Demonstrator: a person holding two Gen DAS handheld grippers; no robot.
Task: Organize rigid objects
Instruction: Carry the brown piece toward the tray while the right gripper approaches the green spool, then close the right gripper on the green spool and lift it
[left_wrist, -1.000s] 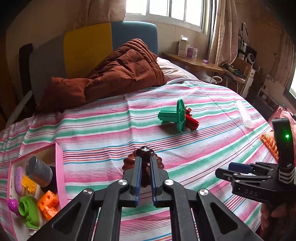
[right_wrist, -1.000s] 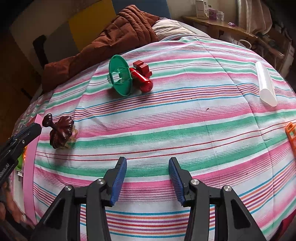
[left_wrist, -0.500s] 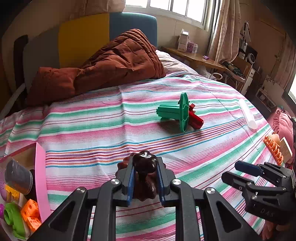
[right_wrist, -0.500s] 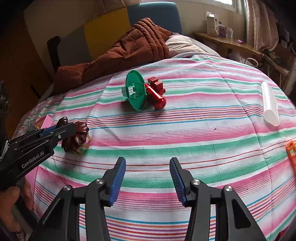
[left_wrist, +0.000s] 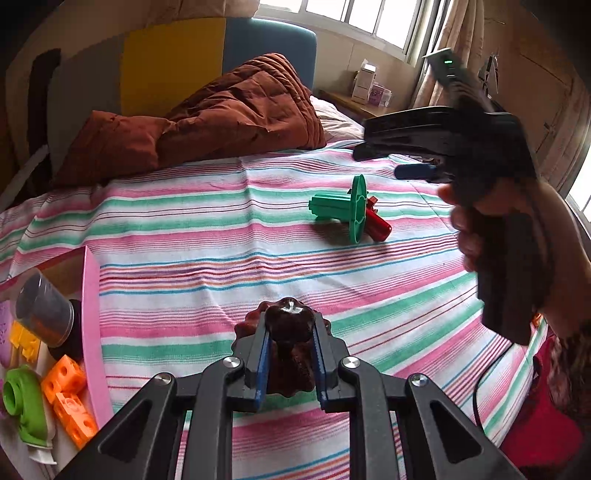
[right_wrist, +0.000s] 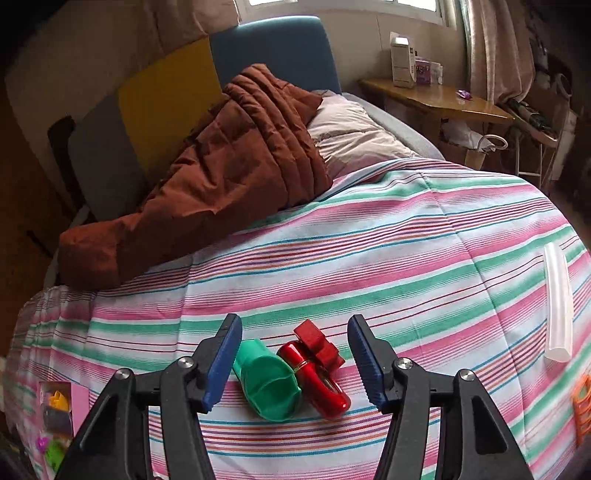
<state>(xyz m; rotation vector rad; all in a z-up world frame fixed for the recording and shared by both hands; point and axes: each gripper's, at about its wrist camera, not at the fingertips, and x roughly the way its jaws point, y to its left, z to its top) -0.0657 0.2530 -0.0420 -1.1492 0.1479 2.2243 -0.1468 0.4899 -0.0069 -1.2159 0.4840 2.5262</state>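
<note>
My left gripper (left_wrist: 289, 334) is shut on a dark brown fluted toy (left_wrist: 290, 325) and holds it just above the striped bedspread (left_wrist: 192, 236). A green flanged piece (left_wrist: 347, 210) and a red cylinder piece (left_wrist: 377, 225) lie together mid-bed. In the right wrist view my right gripper (right_wrist: 295, 354) is open, its fingers on either side of the green piece (right_wrist: 267, 384) and the red piece (right_wrist: 317, 373), just above them. The right gripper (left_wrist: 417, 158) also shows in the left wrist view, above and right of those pieces.
A pink box (left_wrist: 92, 314) at the left holds orange blocks (left_wrist: 70, 391), a green piece (left_wrist: 22, 402) and a grey cup (left_wrist: 44, 314). A brown quilt (right_wrist: 221, 177) lies at the headboard. A clear tube (right_wrist: 557, 306) and an orange piece (right_wrist: 581, 406) lie at the right.
My right gripper has moved forward across the bed to sit over the green and red pieces. My left gripper still holds the brown toy, lifted slightly.
</note>
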